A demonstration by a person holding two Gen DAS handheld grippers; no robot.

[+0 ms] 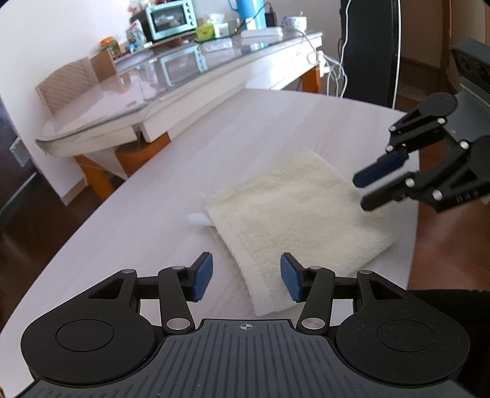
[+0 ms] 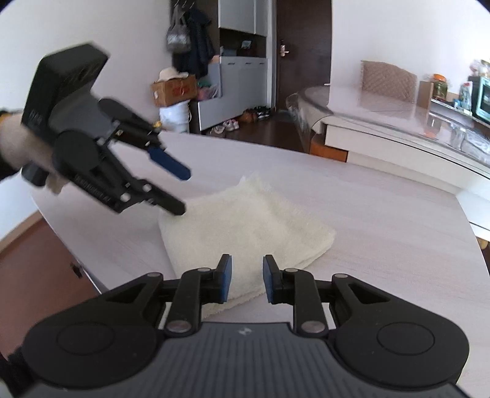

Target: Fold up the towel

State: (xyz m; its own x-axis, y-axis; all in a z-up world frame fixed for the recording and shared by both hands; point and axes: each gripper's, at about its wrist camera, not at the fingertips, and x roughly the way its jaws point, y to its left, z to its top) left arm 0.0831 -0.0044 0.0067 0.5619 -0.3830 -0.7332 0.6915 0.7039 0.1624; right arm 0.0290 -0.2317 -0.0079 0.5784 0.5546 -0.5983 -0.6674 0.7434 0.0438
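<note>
Pale tabletop [image 1: 128,214] is seen bearing a folded cream towel [image 1: 294,208] at frame centre, both grippers' fingers [image 1: 203,277] parted, nothing gripped.

A pale wood-grain bench [image 1: 171,196] stands over dark brown floor [image 2: 36,263]. Beside it, a glass-topped table [image 1: 171,82] carries a mint toaster oven [image 1: 170,18]. White walls [image 2: 398,30], grey cabinets [image 2: 242,88], a dark door [image 2: 303,52] and shoes [image 2: 242,118] lie beyond.

L wrist cam looks down over towel [image 1: 294,211] from one side, R cam from opposite; both close, share towel, table [image 2: 382,220].
</note>
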